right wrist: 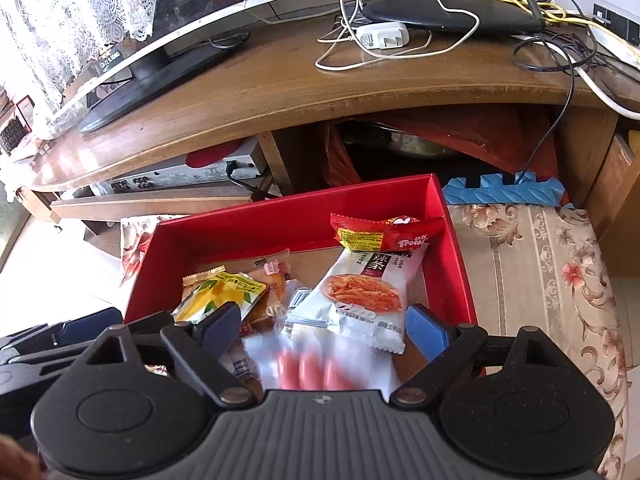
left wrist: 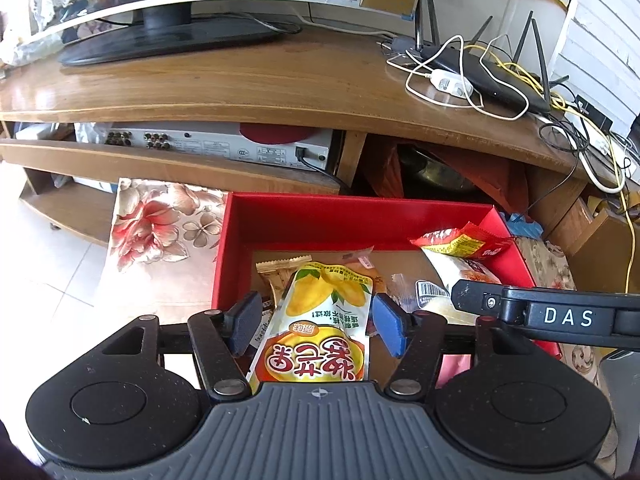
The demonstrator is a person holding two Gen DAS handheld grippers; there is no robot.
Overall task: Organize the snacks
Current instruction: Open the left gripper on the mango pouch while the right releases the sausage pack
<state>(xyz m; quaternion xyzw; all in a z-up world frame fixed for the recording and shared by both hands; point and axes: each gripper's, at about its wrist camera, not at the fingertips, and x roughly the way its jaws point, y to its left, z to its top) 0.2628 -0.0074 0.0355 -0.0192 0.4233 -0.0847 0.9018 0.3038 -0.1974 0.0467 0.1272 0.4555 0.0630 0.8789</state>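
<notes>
A red box (left wrist: 340, 218) (right wrist: 280, 220) holds several snack packets. In the left wrist view a yellow mango snack packet (left wrist: 320, 320) lies between my left gripper's (left wrist: 316, 320) open fingers, over the box's near edge; its pads stand just off the packet's sides. The packet also shows in the right wrist view (right wrist: 218, 294). My right gripper (right wrist: 320, 332) is open above a white spicy-strip packet (right wrist: 360, 292) and a blurred white packet with red sausages (right wrist: 312, 364). A red packet (right wrist: 384, 232) (left wrist: 460, 242) leans on the box's far right corner.
The box sits on a floral cloth (right wrist: 540, 264) in front of a wooden TV cabinet (left wrist: 280, 80). A TV (left wrist: 168, 4), a router (right wrist: 452, 12) and tangled cables lie on it. A blue foam mat (right wrist: 504, 192) lies behind the box.
</notes>
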